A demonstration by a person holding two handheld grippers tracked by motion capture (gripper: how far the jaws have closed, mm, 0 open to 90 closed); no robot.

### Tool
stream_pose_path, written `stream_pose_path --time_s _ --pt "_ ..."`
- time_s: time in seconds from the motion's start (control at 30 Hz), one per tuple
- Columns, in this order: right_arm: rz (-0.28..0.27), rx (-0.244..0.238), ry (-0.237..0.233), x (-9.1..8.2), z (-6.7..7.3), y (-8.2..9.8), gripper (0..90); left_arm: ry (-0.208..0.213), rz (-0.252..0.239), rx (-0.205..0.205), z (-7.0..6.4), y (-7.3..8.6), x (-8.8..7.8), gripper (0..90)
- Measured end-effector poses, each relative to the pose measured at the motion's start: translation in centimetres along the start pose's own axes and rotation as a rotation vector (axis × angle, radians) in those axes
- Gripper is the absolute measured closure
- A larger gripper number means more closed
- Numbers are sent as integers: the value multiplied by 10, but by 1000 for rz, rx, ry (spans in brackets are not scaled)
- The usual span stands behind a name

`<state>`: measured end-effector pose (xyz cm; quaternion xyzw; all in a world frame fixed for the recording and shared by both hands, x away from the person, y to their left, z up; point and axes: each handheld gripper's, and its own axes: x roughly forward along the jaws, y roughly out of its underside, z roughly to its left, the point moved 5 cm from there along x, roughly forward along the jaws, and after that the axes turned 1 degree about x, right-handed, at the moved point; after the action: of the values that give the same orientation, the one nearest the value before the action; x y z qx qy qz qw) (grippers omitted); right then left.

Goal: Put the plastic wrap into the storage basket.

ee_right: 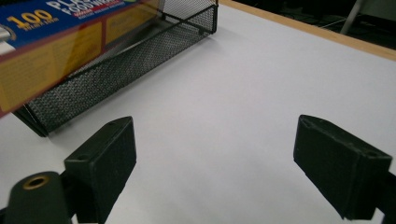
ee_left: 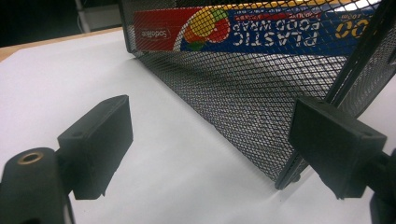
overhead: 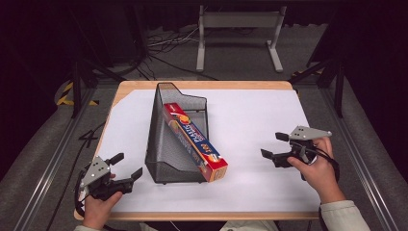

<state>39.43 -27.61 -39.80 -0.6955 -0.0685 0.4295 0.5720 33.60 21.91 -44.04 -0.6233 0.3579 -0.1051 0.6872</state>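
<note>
A black mesh file holder (overhead: 166,139) stands on the white table top, and a long plastic food wrap box (overhead: 195,141) lies slanted in it with its yellow end sticking out over the front. My left gripper (overhead: 126,167) rests at the near left corner, open, its jaws pointing at the holder's left wall (ee_left: 243,102) with nothing between them. My right gripper (overhead: 275,145) is held at the right side of the table, open and empty, facing the box end (ee_right: 42,60) and the holder (ee_right: 116,70).
The white sheet (overhead: 250,120) covers a wooden table whose edge (overhead: 192,215) shows at the front. A grey metal stand (overhead: 238,36) and cables lie on the floor beyond. Bare table surface (ee_right: 224,116) spreads between my right gripper and the holder.
</note>
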Motion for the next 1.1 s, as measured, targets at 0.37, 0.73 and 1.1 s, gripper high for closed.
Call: stream_pose_path --time_s 0.37,0.73,1.1 --pt "14 29 13 3 -8 34 128 7 6 6 0 1 2 133" --pt "49 29 27 11 -13 62 123 12 15 -2 0 3 4 130" --pt "44 48 45 6 -14 71 123 4 31 -3 2 5 9 119"
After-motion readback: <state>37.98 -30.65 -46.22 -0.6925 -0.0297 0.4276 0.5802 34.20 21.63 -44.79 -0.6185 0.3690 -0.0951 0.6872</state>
